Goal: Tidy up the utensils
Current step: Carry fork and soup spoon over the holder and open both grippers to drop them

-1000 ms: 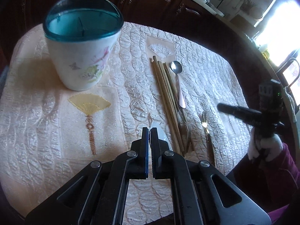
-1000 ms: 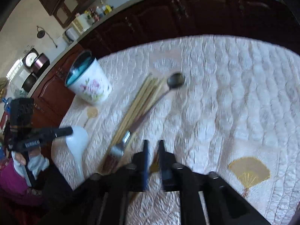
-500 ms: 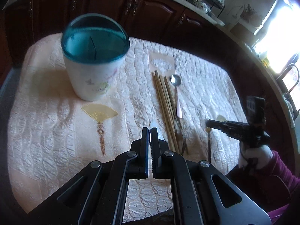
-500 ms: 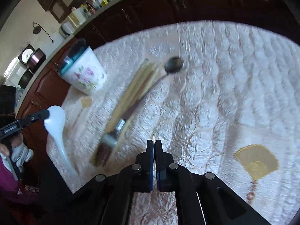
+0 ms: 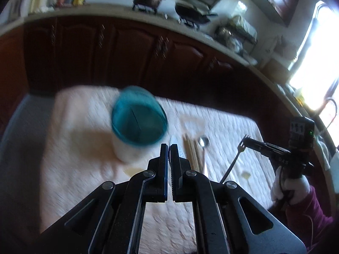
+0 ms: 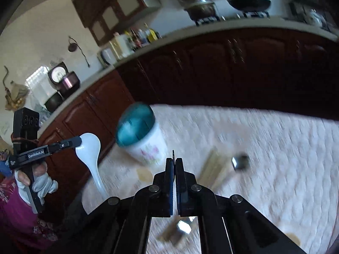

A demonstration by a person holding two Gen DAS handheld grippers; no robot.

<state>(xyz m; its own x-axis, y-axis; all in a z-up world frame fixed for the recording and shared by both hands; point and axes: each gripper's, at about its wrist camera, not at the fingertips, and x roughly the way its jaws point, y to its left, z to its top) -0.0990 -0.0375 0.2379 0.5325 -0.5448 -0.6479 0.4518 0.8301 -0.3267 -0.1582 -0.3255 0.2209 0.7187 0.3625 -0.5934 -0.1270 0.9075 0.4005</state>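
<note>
A white floral holder with a teal rim (image 5: pixel 138 124) stands on the quilted cloth; it also shows in the right wrist view (image 6: pixel 142 139). My left gripper (image 5: pixel 169 148) is shut on a white ceramic spoon (image 6: pixel 90 156), raised off the table left of the holder. My right gripper (image 6: pixel 174 162) is shut on a metal fork (image 5: pixel 236 158), lifted above the cloth at the right. Wooden chopsticks (image 5: pixel 193 154) and a metal spoon (image 5: pixel 203 142) lie between holder and fork.
A quilted cream cloth (image 5: pixel 84 148) covers the table. Dark wood cabinets (image 5: pixel 127 48) and a cluttered counter run behind it. More cutlery (image 6: pixel 182 228) lies under the right gripper, blurred. A bright window (image 5: pixel 313 63) is at the right.
Both grippers have risen and pulled back from the table. The right gripper closed on the fork and lifted it. The left still holds the white spoon, now higher.
</note>
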